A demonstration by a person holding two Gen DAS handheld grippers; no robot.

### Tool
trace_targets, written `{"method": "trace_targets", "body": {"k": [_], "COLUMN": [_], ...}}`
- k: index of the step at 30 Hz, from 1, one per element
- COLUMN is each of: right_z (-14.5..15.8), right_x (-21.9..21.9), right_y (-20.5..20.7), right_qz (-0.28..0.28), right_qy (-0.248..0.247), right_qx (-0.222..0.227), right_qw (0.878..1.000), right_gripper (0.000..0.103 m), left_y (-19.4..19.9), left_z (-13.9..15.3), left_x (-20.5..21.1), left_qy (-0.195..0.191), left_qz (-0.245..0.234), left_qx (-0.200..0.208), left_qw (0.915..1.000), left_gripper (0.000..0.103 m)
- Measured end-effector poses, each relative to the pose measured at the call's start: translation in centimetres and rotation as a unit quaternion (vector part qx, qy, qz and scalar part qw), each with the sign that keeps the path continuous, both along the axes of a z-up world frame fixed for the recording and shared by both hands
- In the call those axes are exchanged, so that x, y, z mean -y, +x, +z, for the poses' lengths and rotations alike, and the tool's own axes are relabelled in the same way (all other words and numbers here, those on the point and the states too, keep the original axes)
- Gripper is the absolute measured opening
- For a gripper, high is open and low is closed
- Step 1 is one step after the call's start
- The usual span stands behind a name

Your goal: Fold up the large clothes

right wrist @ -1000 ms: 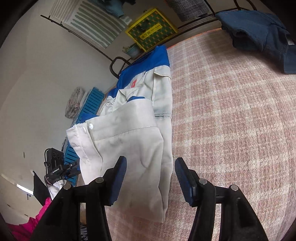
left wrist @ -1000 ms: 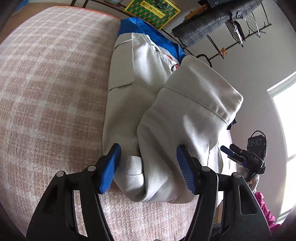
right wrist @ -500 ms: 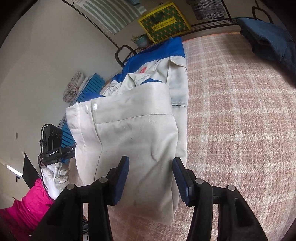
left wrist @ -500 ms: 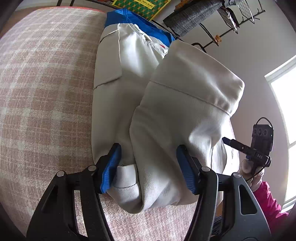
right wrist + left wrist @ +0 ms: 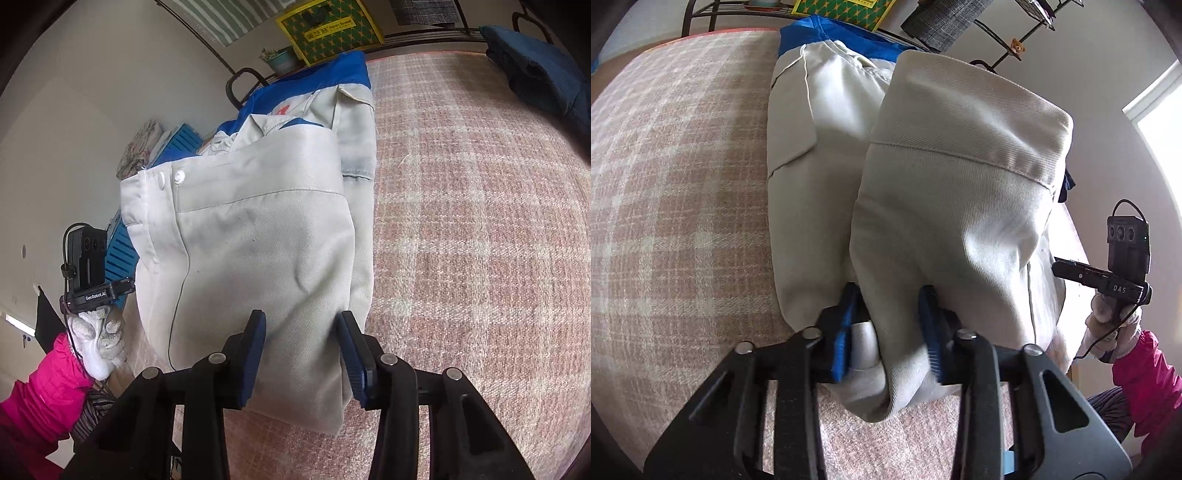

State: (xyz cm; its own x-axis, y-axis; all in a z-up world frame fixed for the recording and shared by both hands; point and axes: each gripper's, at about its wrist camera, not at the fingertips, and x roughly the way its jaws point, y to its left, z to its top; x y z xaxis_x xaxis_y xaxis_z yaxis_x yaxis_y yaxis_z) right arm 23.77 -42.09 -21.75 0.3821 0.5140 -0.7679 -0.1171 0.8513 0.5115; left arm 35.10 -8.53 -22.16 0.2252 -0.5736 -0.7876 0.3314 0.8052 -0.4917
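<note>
Left gripper [image 5: 888,325] jaws closing, pinching grey-white cotton work jacket [image 5: 945,206]; right gripper [image 5: 301,350] jaws closing around hem, not yet pressing. Risk: uneven grip, fold slumps onto pink plaid bed cover [image 5: 672,192].

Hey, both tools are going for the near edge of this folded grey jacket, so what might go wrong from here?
1. The left tool is closing on a thick bunched roll of the grey jacket; it may catch only the outer layers, letting the fold slump.
2. The right tool is closing with cloth between its fingers but no clear pinch yet; lifting early could skew the fold.
3. The jacket lies near the plaid blanket's edge and might slide off.
</note>
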Motion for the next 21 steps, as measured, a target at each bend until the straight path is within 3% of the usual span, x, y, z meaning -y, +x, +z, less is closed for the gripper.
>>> {"method": "trace_targets", "body": {"k": [2, 6, 7, 8, 10, 15, 16, 17, 18, 21], "right_z": [0.1, 0.1, 0.1, 0.1, 0.2, 0.7, 0.7, 0.6, 0.5, 0.1], "right_x": [-0.1, 0.0, 0.1, 0.1, 0.0, -0.3, -0.3, -0.3, -0.4, -0.7], "right_y": [-0.2, -0.5, -0.5, -0.5, -0.6, -0.9, -1.1, -1.2, -1.3, -1.5], "right_qz": [0.005, 0.001, 0.001, 0.000, 0.001, 0.012, 0.016, 0.022, 0.025, 0.034], "right_qy": [-0.013, -0.009, -0.008, -0.008, -0.009, -0.012, -0.007, 0.000, -0.001, -0.006], "right_qx": [0.003, 0.001, 0.002, 0.003, 0.005, 0.008, 0.006, 0.003, 0.001, 0.000], "right_qw": [1.000, 1.000, 1.000, 1.000, 1.000, 1.000, 1.000, 1.000, 1.000, 0.999], "right_gripper": [0.037, 0.034, 0.035, 0.036, 0.036, 0.037, 0.038, 0.041, 0.041, 0.037], "left_y": [-0.6, -2.3, -2.1, -1.8, -0.8, 1.3, 1.2, 1.1, 1.0, 0.6], "left_z": [0.4, 1.9, 2.2, 2.3, 2.3, 0.0, -0.2, -0.3, -0.4, 0.1], "left_x": [-0.4, -0.5, -0.6, -0.6, -0.7, 0.8, 0.8, 0.7, 0.5, 0.4], "left_qy": [-0.002, 0.034, 0.035, 0.028, 0.012, 0.016, 0.009, -0.004, -0.019, -0.023], "left_qz": [0.004, -0.006, -0.004, -0.002, 0.005, -0.035, -0.035, -0.037, -0.039, -0.030], "left_qx": [-0.004, 0.022, 0.021, 0.015, 0.017, -0.009, -0.006, -0.006, -0.014, -0.011], "left_qw": [1.0000, 0.9992, 0.9992, 0.9995, 0.9998, 0.9992, 0.9993, 0.9993, 0.9989, 0.9992], "left_gripper": [0.010, 0.010, 0.016, 0.032, 0.045, 0.045, 0.044, 0.033, 0.028, 0.014]}}
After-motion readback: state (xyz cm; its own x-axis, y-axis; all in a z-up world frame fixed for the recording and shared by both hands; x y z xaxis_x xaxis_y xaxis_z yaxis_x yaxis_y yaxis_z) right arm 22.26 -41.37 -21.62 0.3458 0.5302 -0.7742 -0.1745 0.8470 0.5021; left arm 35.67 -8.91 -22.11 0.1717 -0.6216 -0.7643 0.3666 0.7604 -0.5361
